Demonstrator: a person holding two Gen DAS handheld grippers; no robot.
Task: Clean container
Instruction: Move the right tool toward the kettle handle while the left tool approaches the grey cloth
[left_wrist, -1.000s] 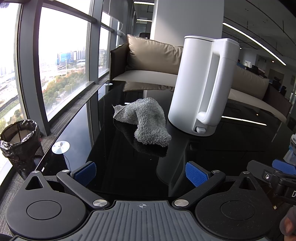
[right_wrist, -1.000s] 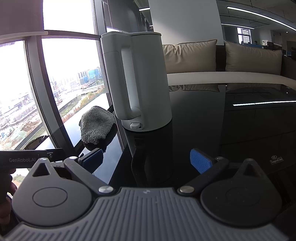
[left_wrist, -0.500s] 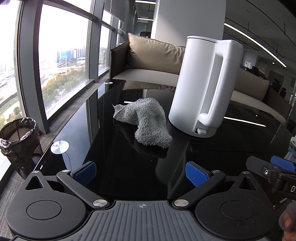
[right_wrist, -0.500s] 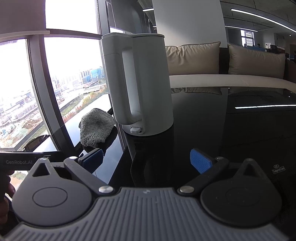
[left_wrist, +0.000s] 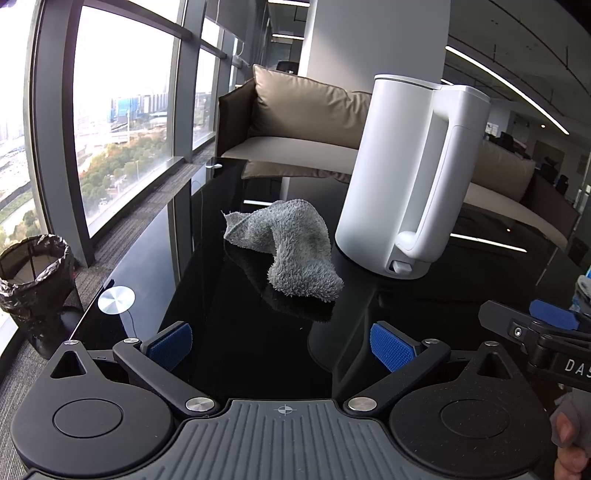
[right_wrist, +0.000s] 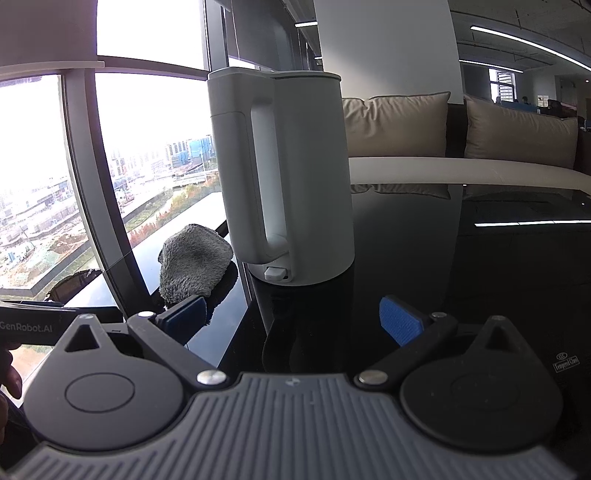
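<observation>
On the glossy black glass table (left_wrist: 229, 354), a crumpled grey fluffy cloth (left_wrist: 291, 243) is seen at nine o'clock of the tall white plastic kettle (left_wrist: 413, 173); the left gripper (left_wrist: 282, 347) and right gripper (right_wrist: 293, 319) are both held wide, empty.

Matt plastic kettle (left_wrist: 410, 173), fluffy cloth (left_wrist: 291, 243), glossy table (left_wrist: 229, 332)

- Tall windows (left_wrist: 122, 110) bring in daylight.
- A tan sofa (left_wrist: 306, 122) stands behind the glossy black desk (left_wrist: 229, 332).
- A lined bin (left_wrist: 35, 284) sits on the grey carpet (left_wrist: 122, 236).

Each gripper, left (left_wrist: 284, 341) and right (right_wrist: 293, 315), has black linkage arms with silver rivets, blue ribbed pads (left_wrist: 391, 349), round black discs and a grey ridged base, with white lettering on the side
</observation>
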